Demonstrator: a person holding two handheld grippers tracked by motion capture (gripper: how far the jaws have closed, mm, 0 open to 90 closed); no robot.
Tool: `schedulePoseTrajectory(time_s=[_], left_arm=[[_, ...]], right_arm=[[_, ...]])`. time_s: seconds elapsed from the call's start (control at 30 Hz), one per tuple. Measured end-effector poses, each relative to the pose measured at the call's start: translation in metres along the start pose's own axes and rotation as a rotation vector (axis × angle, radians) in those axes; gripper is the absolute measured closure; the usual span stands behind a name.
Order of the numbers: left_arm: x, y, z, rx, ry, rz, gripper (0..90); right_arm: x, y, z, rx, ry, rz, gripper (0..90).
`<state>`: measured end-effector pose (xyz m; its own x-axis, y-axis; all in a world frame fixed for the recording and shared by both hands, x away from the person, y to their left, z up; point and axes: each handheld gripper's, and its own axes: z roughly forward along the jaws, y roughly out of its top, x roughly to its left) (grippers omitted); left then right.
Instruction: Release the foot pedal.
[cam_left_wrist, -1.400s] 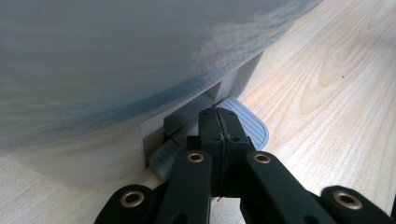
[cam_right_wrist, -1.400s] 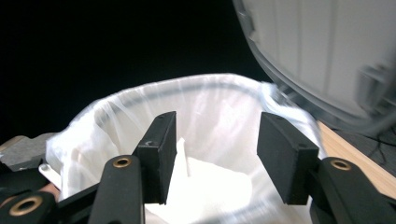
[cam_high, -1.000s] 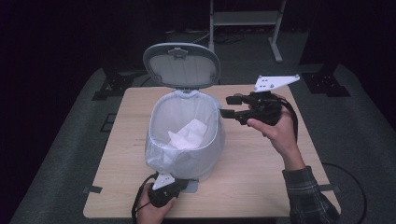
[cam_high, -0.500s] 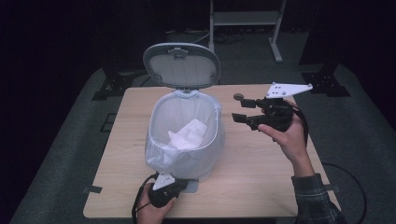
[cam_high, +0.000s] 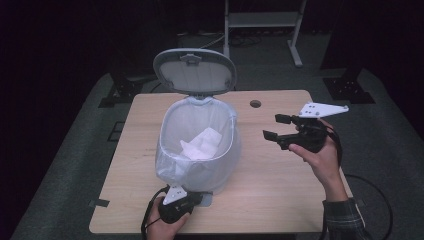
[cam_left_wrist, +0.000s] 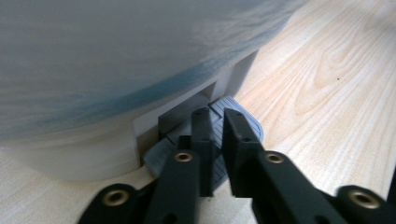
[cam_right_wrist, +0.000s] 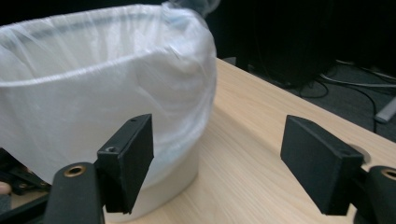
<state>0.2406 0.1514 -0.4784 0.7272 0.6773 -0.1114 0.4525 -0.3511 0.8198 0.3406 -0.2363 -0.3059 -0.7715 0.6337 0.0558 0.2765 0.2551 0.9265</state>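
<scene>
- Pulling away from the bin (cam_high: 197, 150), the right gripper (cam_high: 280, 127) has drifted right of it over the last second, jaws wide and empty.
- Left gripper (cam_left_wrist: 215, 140), jaws nearly together, presses the pedal (cam_left_wrist: 243, 123) at the bin's near foot; the lid (cam_high: 195, 70) stands up.
- White paper (cam_high: 202, 142), seemingly crumpled, lies inside the bin, so the drop looks done.

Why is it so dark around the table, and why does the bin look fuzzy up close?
High view: light falls on the table alone, the room behind stays black. Left gripper view: the bin sits too near the camera, so it blurs. Right gripper view: the bag glows pale and soft.
</scene>
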Motion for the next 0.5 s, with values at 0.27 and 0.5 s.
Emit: schedulePoseTrajectory(time_s=[0.27,0.5], left_arm=[[-0.005,0.002,-0.016,-0.028,0.024,0.037,64.6],[-0.003,0.001,-0.035,-0.035,0.059,0.030,51.2]], right_arm=[[-0.007,-0.021,-0.005,0.006,-0.026,0.034,21.6],[-0.014,-0.041,-0.004,0.026,-0.061,0.061,17.4]])
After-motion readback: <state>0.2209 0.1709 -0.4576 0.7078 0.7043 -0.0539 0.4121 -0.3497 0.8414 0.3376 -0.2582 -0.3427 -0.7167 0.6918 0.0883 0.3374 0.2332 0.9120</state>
